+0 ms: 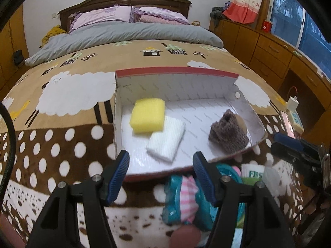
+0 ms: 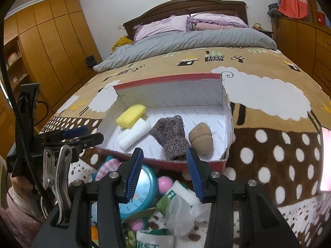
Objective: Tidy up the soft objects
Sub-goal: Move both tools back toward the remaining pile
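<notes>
A shoebox with a red rim (image 1: 175, 73) (image 2: 165, 80) lies open on the bed. Inside are a yellow sponge (image 1: 146, 114) (image 2: 130, 113), a folded white cloth (image 1: 165, 142) (image 2: 134, 135), a brown knit sock (image 1: 227, 136) (image 2: 171, 136) and a tan soft lump (image 2: 200, 137). My left gripper (image 1: 162, 165) hovers open over the box's near edge, holding nothing. My right gripper (image 2: 164, 159) is open too, above a pile in front of the box: a teal alarm clock (image 2: 142, 190), a white sock lettered in green (image 1: 252, 173) (image 2: 182, 192) and a pink ball (image 2: 164, 184).
The bed carries a brown sheep-print blanket (image 1: 68, 95), a grey duvet (image 1: 124, 35) and lilac pillows. Wooden cabinets (image 1: 269, 49) run along the right, a wardrobe (image 2: 51, 47) along the left. A phone (image 2: 325, 159) lies at the blanket's right edge. A metal clip (image 2: 55, 175) hangs beside my right gripper.
</notes>
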Available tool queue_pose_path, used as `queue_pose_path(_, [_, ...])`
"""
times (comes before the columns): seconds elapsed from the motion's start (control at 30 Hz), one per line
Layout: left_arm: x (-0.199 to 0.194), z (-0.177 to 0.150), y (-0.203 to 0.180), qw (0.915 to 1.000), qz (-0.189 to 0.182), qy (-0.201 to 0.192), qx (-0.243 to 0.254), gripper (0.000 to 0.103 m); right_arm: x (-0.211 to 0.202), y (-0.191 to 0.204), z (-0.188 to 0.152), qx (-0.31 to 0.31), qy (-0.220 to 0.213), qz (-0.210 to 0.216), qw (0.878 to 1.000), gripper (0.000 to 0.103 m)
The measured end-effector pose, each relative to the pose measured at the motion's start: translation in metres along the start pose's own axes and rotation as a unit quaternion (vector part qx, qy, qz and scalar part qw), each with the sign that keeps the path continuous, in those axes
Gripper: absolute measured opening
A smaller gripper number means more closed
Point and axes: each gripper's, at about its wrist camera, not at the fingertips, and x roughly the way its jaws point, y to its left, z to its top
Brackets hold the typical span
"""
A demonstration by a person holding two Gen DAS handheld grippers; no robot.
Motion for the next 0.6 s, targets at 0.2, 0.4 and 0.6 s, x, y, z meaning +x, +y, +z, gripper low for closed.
queue_pose_path(0.2, [-0.014, -0.013, -0.004, 1.0, 0.002, -0.001, -0.003, 0.067, -0.006, 0.005, -0.01, 0.0, 0.001, 0.009, 1.0, 0.045])
queue_pose_path(0.4, [-0.024, -0.033, -0.005, 0.9999, -0.007, 0.008, -0.013, 0.067, -0.015, 0.007, -0.02, 0.002, -0.003, 0.013, 1.0, 0.045])
queue_pose_path(0.6, [-0.026, -0.051, -0.005, 0.9995, -0.013, 0.023, -0.016, 0.067, -0.021, 0.01, -0.036, 0.011, 0.012, 0.01, 1.0, 0.045])
